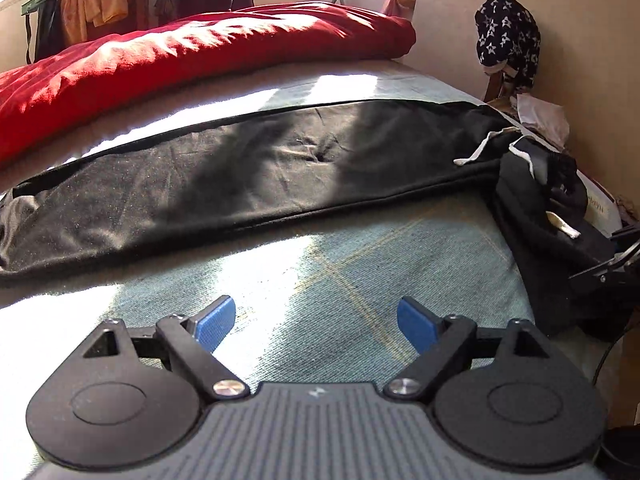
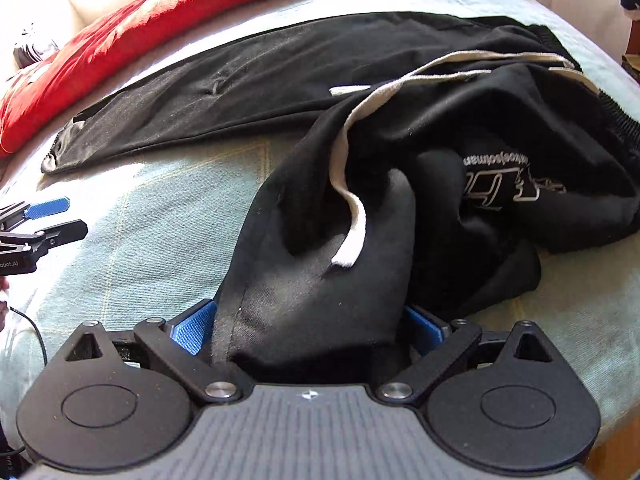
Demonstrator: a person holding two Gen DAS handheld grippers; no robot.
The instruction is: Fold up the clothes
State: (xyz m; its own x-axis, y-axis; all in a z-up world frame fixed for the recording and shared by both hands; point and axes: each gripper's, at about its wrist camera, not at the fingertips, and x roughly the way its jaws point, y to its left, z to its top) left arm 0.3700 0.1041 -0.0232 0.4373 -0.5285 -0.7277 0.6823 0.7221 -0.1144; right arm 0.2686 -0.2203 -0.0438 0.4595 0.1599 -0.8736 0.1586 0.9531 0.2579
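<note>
A pair of black track pants [image 1: 240, 176] lies on the bed. One leg stretches flat across it, and the other leg and waist are bunched at the right [image 2: 500, 184], with white lettering showing. A white drawstring [image 2: 352, 216] trails over the bunched part. My right gripper [image 2: 308, 328] is open, and a fold of the black cloth lies between its blue fingers [image 2: 192, 328]. My left gripper [image 1: 316, 322] is open over the bare blanket, short of the flat leg and holding nothing. It also shows at the left edge of the right wrist view [image 2: 44, 216].
The bed has a pale blue-green blanket [image 1: 360, 272]. A red duvet [image 1: 160, 56] is heaped along its far side. A star-patterned dark cloth [image 1: 508, 40] hangs by the wall at the right. Clothes hang on a drying rack [image 1: 100, 8] at the back left.
</note>
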